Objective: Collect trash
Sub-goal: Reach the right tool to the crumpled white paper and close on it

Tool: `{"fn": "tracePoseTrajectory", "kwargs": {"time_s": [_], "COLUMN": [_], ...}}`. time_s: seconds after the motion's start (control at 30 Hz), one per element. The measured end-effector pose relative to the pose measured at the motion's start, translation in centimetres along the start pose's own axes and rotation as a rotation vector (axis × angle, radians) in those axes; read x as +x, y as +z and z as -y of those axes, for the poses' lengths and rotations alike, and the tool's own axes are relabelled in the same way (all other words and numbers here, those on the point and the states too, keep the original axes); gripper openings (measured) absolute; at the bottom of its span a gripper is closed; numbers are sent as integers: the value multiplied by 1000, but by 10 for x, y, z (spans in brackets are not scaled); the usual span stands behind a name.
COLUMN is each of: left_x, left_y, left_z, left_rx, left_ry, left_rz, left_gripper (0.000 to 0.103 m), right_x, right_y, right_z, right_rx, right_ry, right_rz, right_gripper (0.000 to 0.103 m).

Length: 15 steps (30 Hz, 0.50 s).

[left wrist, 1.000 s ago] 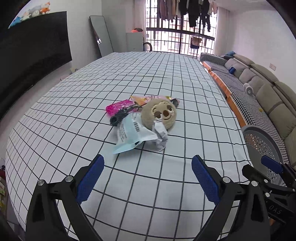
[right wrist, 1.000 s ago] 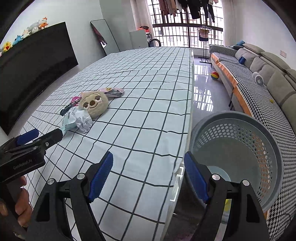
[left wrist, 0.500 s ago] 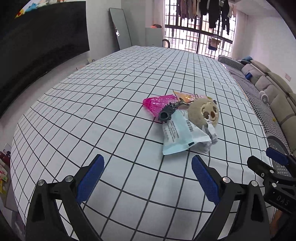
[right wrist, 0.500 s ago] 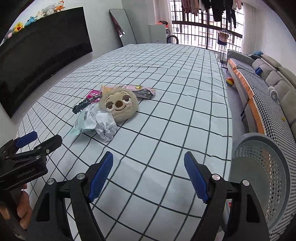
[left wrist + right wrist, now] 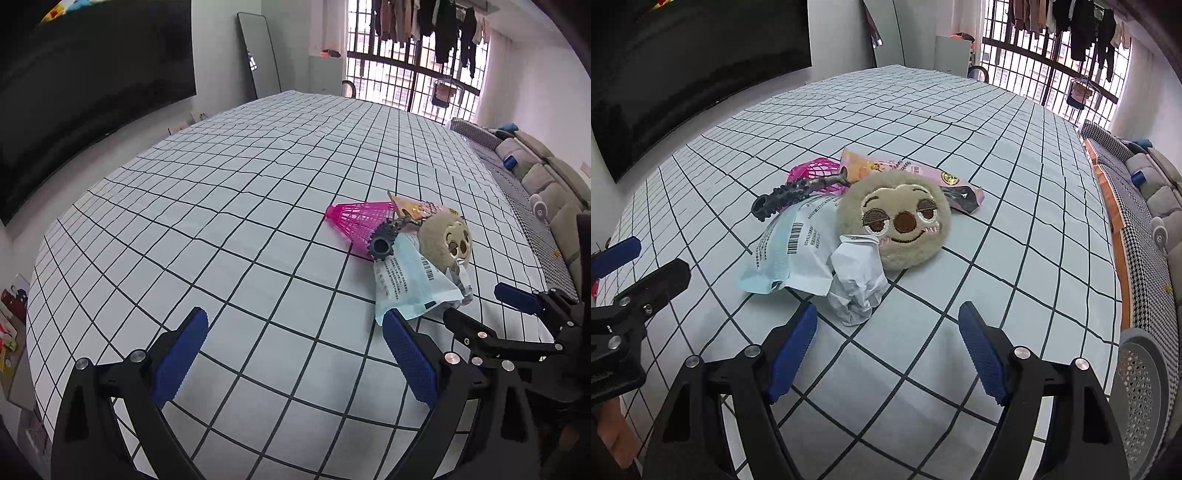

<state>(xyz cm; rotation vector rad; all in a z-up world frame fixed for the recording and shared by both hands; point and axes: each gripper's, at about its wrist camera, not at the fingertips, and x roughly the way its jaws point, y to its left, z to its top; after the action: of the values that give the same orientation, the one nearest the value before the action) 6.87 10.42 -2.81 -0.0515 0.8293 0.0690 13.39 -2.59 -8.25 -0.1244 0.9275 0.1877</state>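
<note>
Looking along the left gripper (image 5: 291, 354), I see its blue pads spread wide with nothing between them, hovering over the checked tablecloth (image 5: 229, 206) short of the plush sloth face (image 5: 445, 240), my landmark. Just left of the plush lie a pink shuttlecock (image 5: 360, 221) and a black toothed roller (image 5: 382, 245); a pale blue packet (image 5: 410, 284) spreads in front of it, printed with a barcode and small lines too fine to read. Behind it peeks a snack wrapper (image 5: 417, 208). From the right wrist view, the right gripper (image 5: 886, 350) also stands wide apart and empty, aimed at a crumpled white paper (image 5: 858, 284) that touches the plush's lower edge and overlaps the packet. The wrapper behind the plush carries a gold round seal and pink lettering I cannot make out. A perforated grey bin (image 5: 1141, 398) stands off the table edge, well right of the plush. My worry: the trash lies tangled with the toys, so a careless pinch could drag the plush or roller along, or the light paper could slip free.
</note>
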Motion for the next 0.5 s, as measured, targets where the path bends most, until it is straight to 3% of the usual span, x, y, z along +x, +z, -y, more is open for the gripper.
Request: {"fn": "tracePoseTrajectory", "kwargs": {"time_s": [0.27, 0.5], "left_x": [7, 7], "left_y": [0, 1], "left_z": [-9, -3], "left_rx": [-19, -10], "left_ry": [3, -10], "left_rz": [-13, -15], "left_gripper": [94, 94], "right_x": [13, 14], "right_y": [9, 9], "right_z": [-4, -10], "right_rx": [-22, -66], "right_ry": [-18, -19], "right_rz": [6, 9], "right_gripper": [74, 33]}}
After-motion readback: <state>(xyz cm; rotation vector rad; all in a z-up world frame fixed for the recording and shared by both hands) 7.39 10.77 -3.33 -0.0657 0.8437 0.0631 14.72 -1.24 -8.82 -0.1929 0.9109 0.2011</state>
